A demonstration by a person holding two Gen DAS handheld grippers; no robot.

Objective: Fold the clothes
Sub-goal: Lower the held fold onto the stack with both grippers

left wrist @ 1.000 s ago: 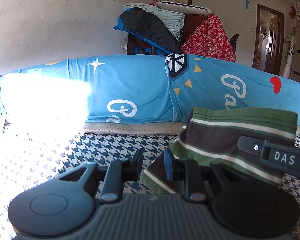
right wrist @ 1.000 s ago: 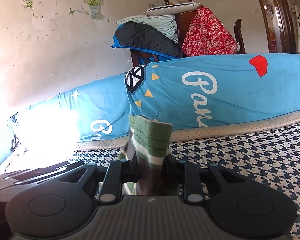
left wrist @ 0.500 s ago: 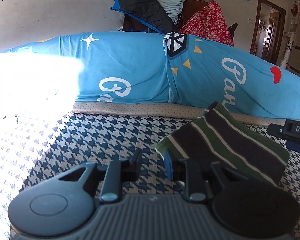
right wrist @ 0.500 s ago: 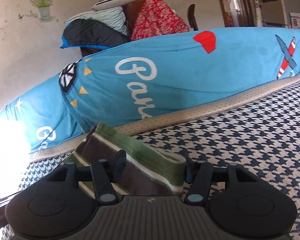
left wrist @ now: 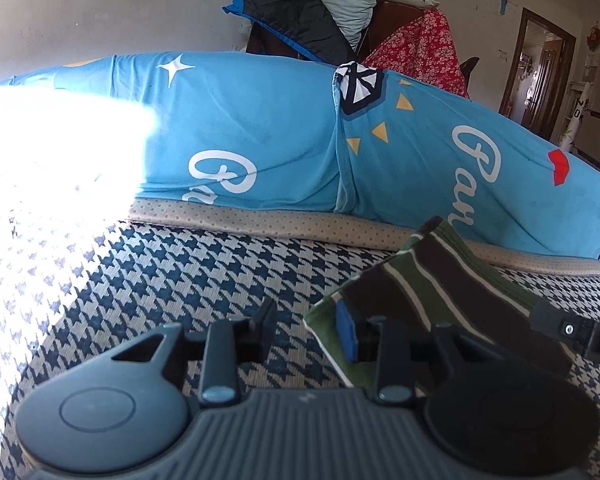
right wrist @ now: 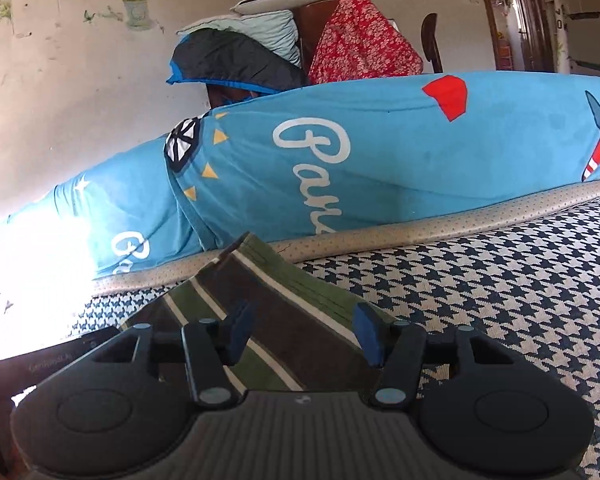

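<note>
Nearest the left wrist camera, the left gripper (left wrist: pixel 306 330) has its jaws opening, a clear gap between the fingers with only the houndstooth cover (left wrist: pixel 180 272) showing through it; the near corner of the folded striped garment (left wrist: pixel 432 292) lies just at and behind its right, blue-padded finger (left wrist: pixel 346 330), and whether the pad touches the cloth cannot be told. Part of the right gripper's black body reaches in at the right edge, over the garment.

From the right wrist camera, the right gripper (right wrist: pixel 304 330) stands about half open with its jaws closing; the striped garment (right wrist: pixel 268 292), green, dark brown and white, lies flat on the cover between its fingers, neither pad pressing on it.

Beyond the garment a beige dotted border (right wrist: pixel 420 236) edges the cover, and behind it lies a long rolled blue quilt (right wrist: pixel 380 160) printed with white lettering. Farther back, dark, pale and red floral bedding (right wrist: pixel 360 40) is heaped against the wall.
</note>
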